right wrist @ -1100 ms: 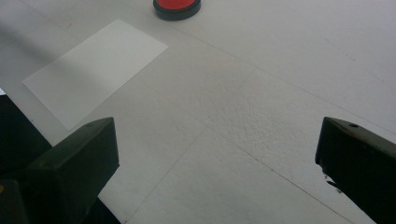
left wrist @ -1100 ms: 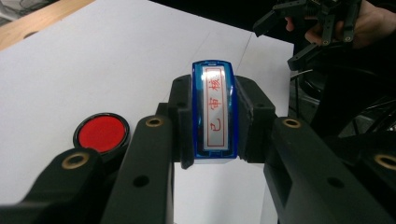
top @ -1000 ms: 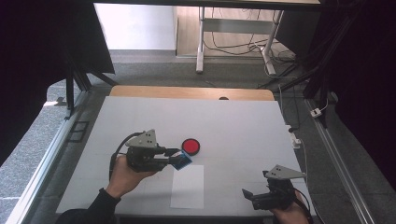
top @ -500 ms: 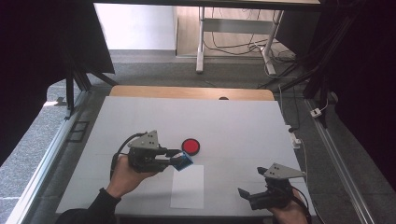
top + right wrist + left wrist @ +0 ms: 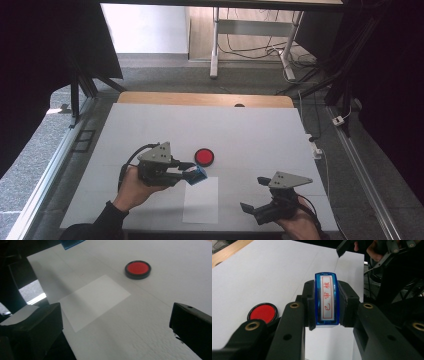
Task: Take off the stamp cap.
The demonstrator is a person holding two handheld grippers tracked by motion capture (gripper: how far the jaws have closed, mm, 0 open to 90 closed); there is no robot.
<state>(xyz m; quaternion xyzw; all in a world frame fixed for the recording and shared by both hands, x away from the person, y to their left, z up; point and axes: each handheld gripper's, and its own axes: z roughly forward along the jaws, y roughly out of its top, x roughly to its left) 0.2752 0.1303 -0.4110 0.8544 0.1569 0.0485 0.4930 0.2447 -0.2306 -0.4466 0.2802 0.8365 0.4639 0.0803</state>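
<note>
My left gripper is shut on a blue stamp with a white label in red characters; the jaws squeeze its two long sides. It hangs just above the table, over the far left corner of a white paper sheet. A round red ink pad in a black case sits on the table just beyond the stamp, apart from it. My right gripper is open near the front edge, to the right of the sheet, with nothing between its jaws. In the right gripper view the sheet and the ink pad lie ahead.
The white table top has a wooden strip along its far edge. Metal rails run down both sides of the table. Cables and table legs stand on the floor beyond it.
My right gripper has shifted a little to the left, toward the paper sheet, still open. The left gripper and the stamp have stayed where they were.
</note>
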